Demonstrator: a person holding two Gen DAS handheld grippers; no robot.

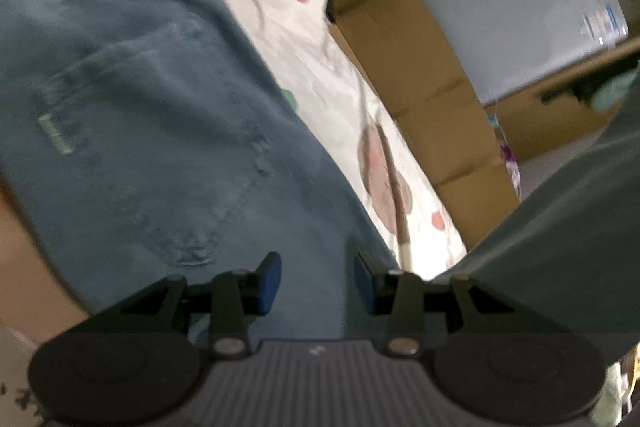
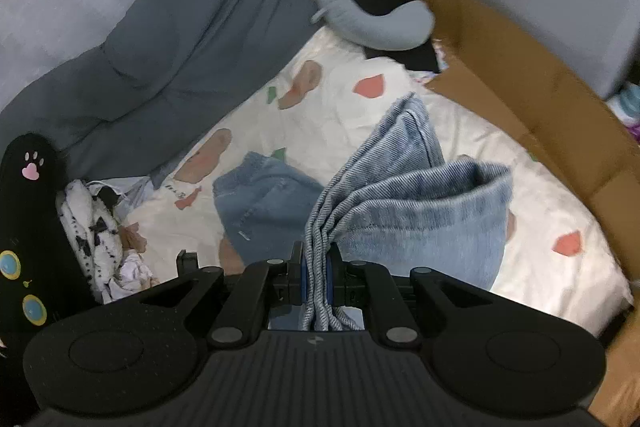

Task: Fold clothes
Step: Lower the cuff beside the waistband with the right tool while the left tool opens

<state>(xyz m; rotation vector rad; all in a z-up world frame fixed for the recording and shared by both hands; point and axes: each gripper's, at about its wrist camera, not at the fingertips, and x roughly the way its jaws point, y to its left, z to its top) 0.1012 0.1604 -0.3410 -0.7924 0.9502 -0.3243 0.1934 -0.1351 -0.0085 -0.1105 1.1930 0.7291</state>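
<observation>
The right gripper (image 2: 316, 277) is clamped on bunched folds of the jeans (image 2: 404, 203), lifting the legs above a patterned sheet (image 2: 460, 123). The left gripper (image 1: 318, 281) stands parted with nothing between its pads (denim lies flat beneath it). A cardboard box (image 2: 532, 99) borders the sheet.
</observation>
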